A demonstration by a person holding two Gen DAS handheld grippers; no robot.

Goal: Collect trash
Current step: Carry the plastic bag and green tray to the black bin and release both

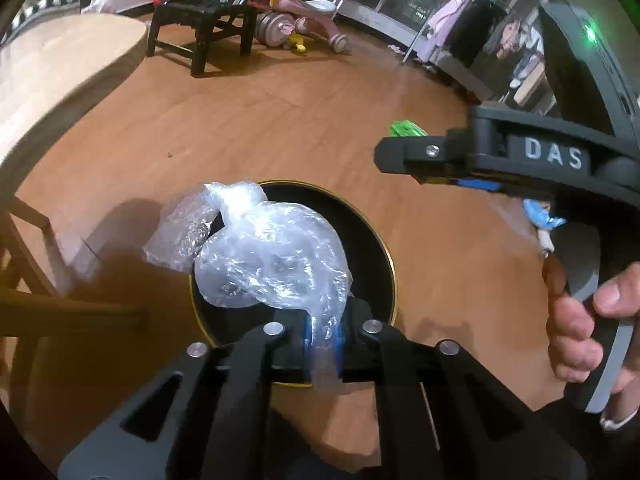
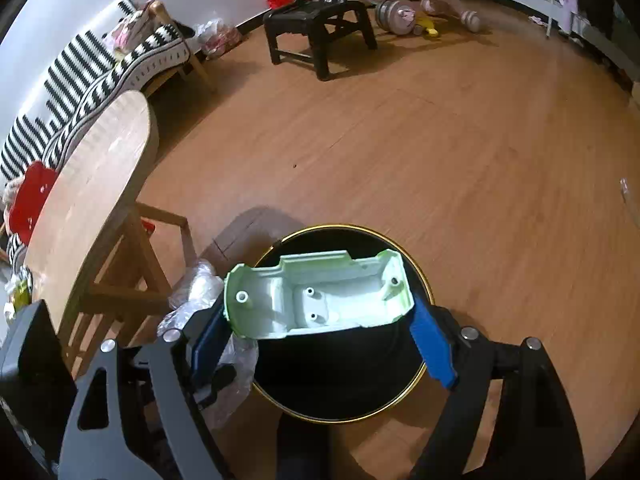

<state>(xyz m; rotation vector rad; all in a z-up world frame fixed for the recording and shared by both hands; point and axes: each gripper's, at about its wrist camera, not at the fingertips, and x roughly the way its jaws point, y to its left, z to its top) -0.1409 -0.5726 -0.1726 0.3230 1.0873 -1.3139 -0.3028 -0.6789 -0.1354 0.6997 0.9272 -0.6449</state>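
Note:
A round black bin with a gold rim [image 1: 390,264] stands on the wood floor; it also shows in the right wrist view [image 2: 424,280]. My left gripper [image 1: 323,346] is shut on a crumpled clear plastic bag [image 1: 264,252] and holds it over the bin's mouth. My right gripper [image 2: 320,332] is shut on a pale green plastic shell [image 2: 320,292], hollow side up, over the bin. The right gripper's body [image 1: 500,156] shows at the right of the left wrist view, with a bit of the green shell [image 1: 406,128] behind it. The bag [image 2: 196,292] shows left of the shell.
A round wooden table [image 2: 92,184] with wooden legs stands left of the bin. A black stool [image 2: 316,24] and a pink ride-on toy [image 1: 304,12] sit at the back. A striped sofa [image 2: 100,68] lines the left wall. Open wood floor [image 2: 440,140] lies beyond the bin.

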